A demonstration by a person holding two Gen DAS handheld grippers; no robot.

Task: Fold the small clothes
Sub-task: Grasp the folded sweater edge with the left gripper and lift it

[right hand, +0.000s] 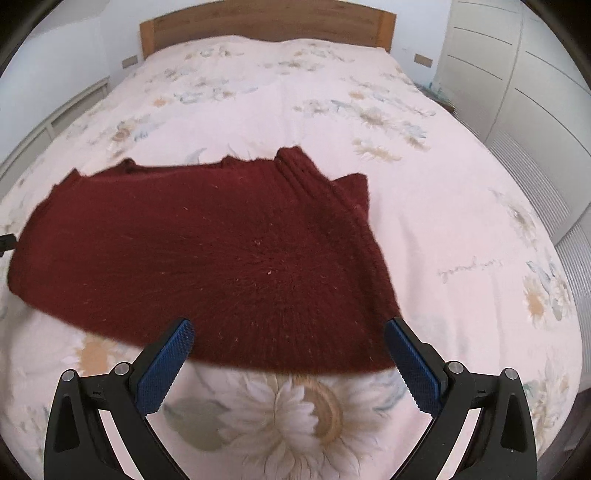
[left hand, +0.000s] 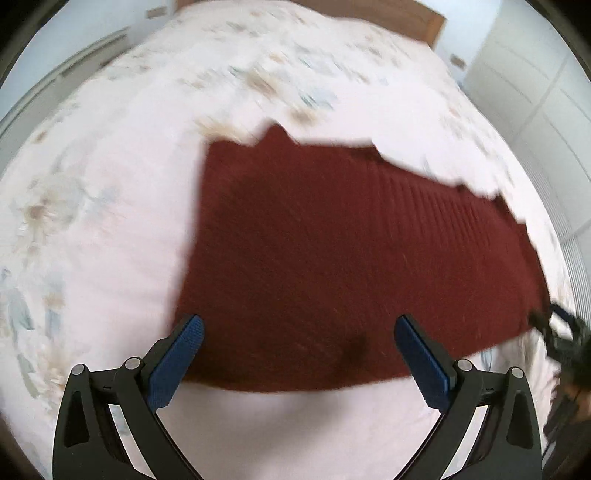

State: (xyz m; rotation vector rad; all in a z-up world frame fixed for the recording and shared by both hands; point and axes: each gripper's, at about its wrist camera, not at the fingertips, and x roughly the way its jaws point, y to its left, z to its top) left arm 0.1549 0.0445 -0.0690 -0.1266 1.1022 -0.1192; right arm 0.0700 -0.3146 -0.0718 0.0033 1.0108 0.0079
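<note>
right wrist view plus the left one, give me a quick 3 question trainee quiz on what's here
1. True or false: the right gripper is shut on the dark red knit garment.
2. Multiple choice: the garment lies on (A) a wooden table, (B) a pink floral bedspread, (C) a chair.
3. Fill in: behind the bed stands a wooden ______.

Key:
1. False. Both the right gripper and the left gripper have their jaws wide apart at the garment's near edge, with nothing between them.
2. B.
3. headboard.
</note>
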